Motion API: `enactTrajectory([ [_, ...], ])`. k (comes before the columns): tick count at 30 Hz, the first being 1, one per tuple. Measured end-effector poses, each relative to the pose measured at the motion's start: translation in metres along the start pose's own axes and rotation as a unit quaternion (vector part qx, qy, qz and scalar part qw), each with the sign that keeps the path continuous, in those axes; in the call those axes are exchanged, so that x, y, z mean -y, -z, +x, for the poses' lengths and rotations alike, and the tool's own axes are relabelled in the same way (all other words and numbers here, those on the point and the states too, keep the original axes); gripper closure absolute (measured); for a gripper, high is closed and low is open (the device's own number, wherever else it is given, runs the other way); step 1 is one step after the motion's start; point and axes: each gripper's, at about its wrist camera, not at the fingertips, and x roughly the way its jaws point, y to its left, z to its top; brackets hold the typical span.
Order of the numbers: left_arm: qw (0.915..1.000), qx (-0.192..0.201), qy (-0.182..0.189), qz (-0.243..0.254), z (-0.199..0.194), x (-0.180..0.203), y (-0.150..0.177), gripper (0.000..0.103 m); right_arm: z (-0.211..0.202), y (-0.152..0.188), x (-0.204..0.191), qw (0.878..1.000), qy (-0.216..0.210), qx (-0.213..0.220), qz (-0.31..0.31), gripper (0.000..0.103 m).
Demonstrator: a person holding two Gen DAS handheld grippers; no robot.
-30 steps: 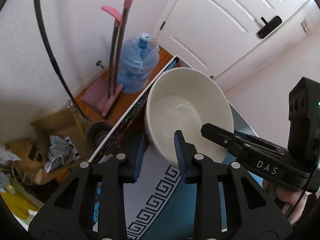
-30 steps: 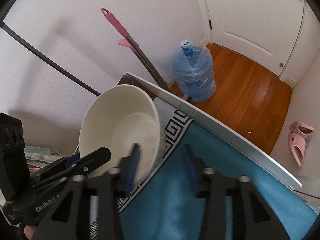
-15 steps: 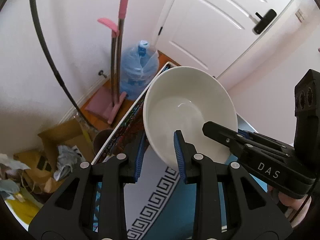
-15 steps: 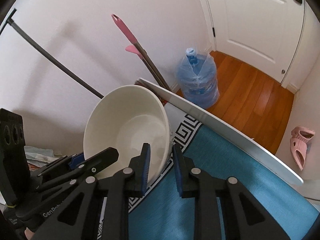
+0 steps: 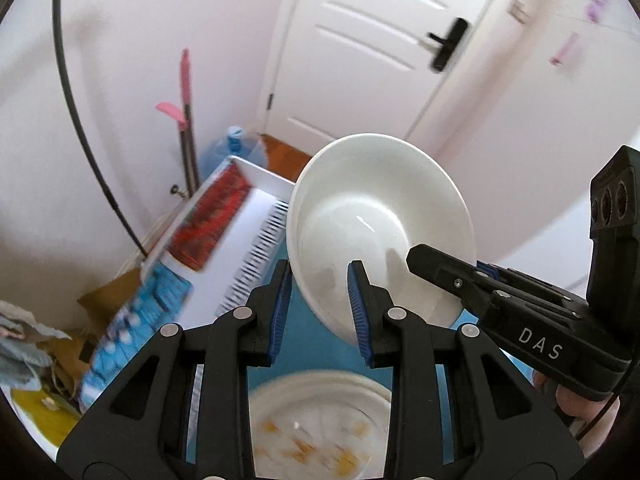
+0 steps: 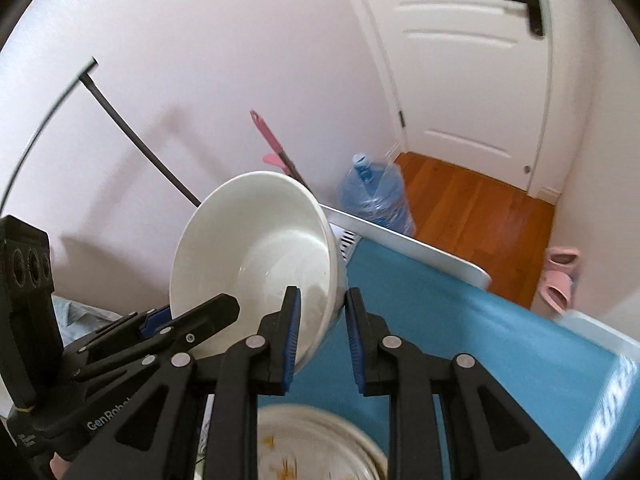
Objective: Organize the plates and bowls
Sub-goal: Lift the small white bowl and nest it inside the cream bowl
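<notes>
A large white bowl [image 5: 380, 224] is held tilted in the air by both grippers. My left gripper [image 5: 318, 312] is shut on the bowl's near-left rim. My right gripper [image 6: 322, 334] is shut on the bowl's [image 6: 256, 256] right rim; it also shows in the left wrist view [image 5: 500, 300]. Below the bowl, a white plate with yellow spots [image 5: 320, 432] lies on the blue mat [image 6: 460, 332]; it shows blurred in the right wrist view [image 6: 320, 448].
The table's white edge [image 6: 404, 240] runs behind the bowl. A patterned cloth border [image 5: 212, 216] lies at the left. Beyond stand a blue water jug [image 6: 376, 200], pink-handled mops [image 5: 184, 120], a white door [image 6: 472, 60] and pink slippers [image 6: 558, 272].
Both grippers have lifted the bowl higher and tipped downward, so the plate below has come into view. Both stay shut on the bowl's rim.
</notes>
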Motion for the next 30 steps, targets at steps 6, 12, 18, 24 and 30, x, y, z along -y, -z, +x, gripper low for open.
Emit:
enactTrajectory([
  [6,0.9986,0.0,0.035,0.039,-0.039,0.076,0.048,0.077,-0.089,0.051,0.02,0.999,0.034,0.03,0.022,0.082],
  [12,0.9944,-0.02,0.074,0.073,-0.055,0.149,0.106,0.077,-0.162,0.111,0.056,0.994,0.078,0.048,0.053,0.082],
  [18,0.9861,-0.069,0.114,0.1,-0.049,0.21,0.157,0.077,-0.214,0.17,0.098,0.987,0.121,0.049,0.092,0.082],
  [24,0.9763,-0.117,0.12,0.137,-0.03,0.246,0.199,0.077,-0.223,0.214,0.134,0.978,0.144,0.035,0.144,0.082],
  [30,0.97,-0.151,0.099,0.163,-0.005,0.253,0.226,0.077,-0.203,0.243,0.155,0.974,0.144,0.01,0.174,0.082],
])
